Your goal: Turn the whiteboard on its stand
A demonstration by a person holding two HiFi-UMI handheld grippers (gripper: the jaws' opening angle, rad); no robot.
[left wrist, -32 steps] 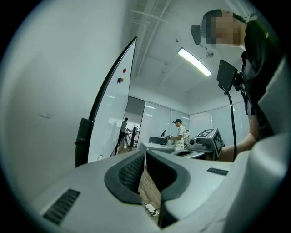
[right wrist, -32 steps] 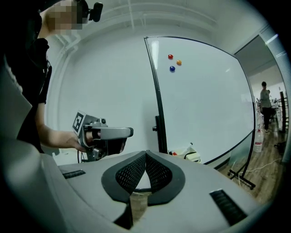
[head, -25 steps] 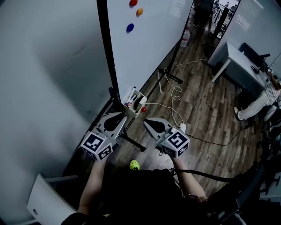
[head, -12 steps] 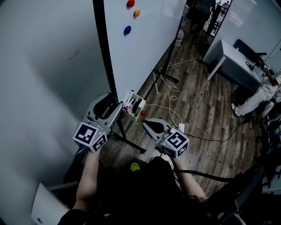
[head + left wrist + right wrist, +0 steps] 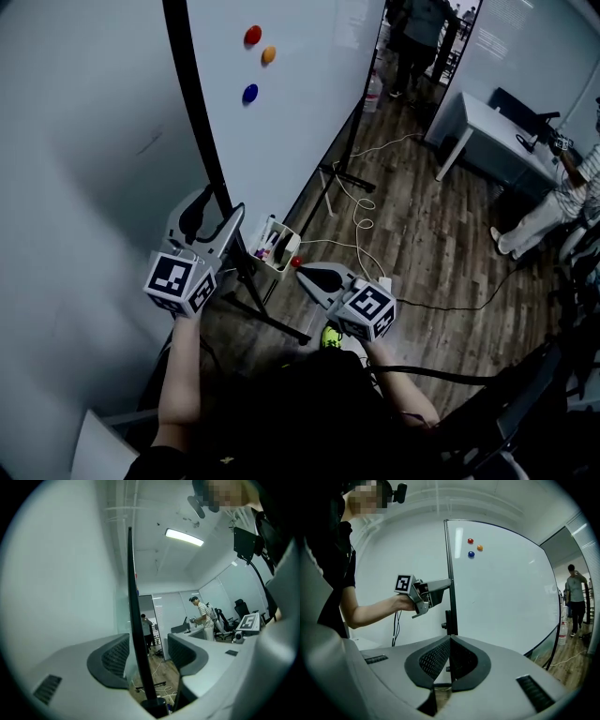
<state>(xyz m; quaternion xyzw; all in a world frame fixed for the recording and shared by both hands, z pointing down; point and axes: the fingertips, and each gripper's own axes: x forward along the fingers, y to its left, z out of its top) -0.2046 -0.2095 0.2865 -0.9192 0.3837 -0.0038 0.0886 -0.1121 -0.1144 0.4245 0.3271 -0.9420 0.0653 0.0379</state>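
The whiteboard (image 5: 291, 103) stands upright on its black stand (image 5: 265, 314) just beside the grey wall (image 5: 84, 141) at the left. Its white face looks right, toward the room, and its near edge is a black frame bar (image 5: 195, 122).

The left gripper (image 5: 217, 204) is raised at that near edge. In the left gripper view its jaws are released and wide apart. They have just been opening. The frame bar (image 5: 133, 602) runs up between them, closer to the left pad, and neither pad presses on it.

The right gripper (image 5: 305, 273) is lower and to the right, near the foot of the stand. In the right gripper view its jaws are clenched tip to tip with nothing between them, and they point at the board's near edge (image 5: 451, 573), well short of it.

Three round magnets sit high on the board face: a red one (image 5: 252, 36), an orange one (image 5: 269, 54) and a blue one (image 5: 250, 93).

A small white caddy (image 5: 277, 246) with markers in it hangs low at the near edge, with a small red ball (image 5: 296, 262) just beside it.

A white cable (image 5: 362, 217) loops over the wooden floor (image 5: 422, 234) to the right of the stand.

Farther right is a white table (image 5: 478, 117), with a person in light trousers (image 5: 548, 211) near it. Another person (image 5: 419, 33) stands at the far end of the board.
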